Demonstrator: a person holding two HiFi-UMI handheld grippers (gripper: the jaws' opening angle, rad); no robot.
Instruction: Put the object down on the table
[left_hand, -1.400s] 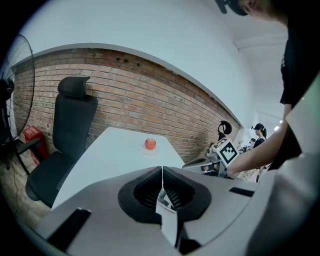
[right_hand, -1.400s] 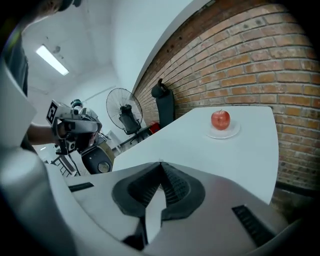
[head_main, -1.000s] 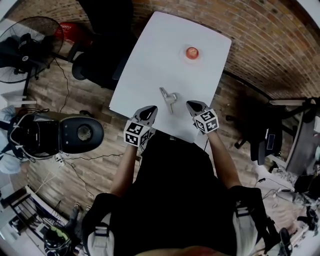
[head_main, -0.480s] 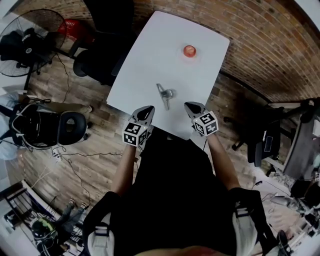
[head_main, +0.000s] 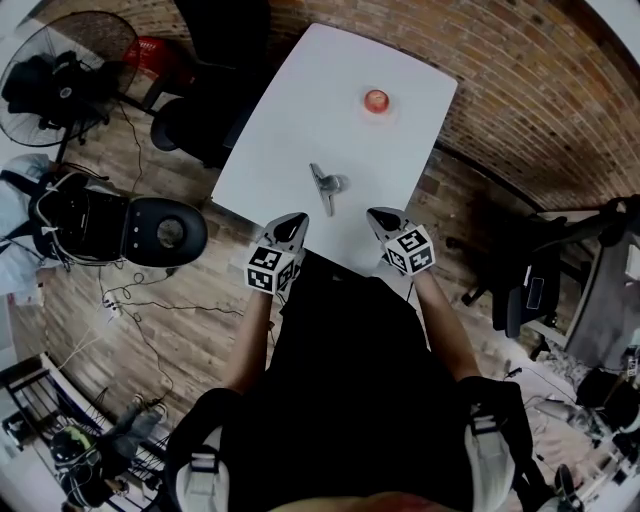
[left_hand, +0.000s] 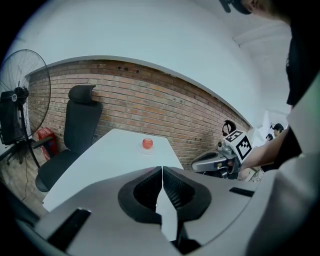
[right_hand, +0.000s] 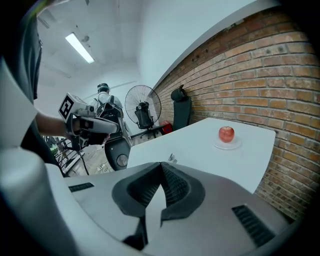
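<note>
Metal glints on the white table (head_main: 300, 110): a small silvery tool (head_main: 327, 184), the task's object by the look of it, lies flat on the top. It sits just ahead of the two grippers and between them, touched by neither. The left gripper (head_main: 292, 222) and the right gripper (head_main: 383, 215) hover over the near edge, each with its jaws pressed fully together and nothing between them. Farther up the table a red apple (head_main: 377, 99) sits on a small saucer (right_hand: 235, 145), well apart from the tool. To my eye the putting-down is done, so the risk lies in leaving. A careless swing of either closed gripper could clip the tool and slide it toward the near edge. A bump to the table could roll the apple off its saucer.
</note>
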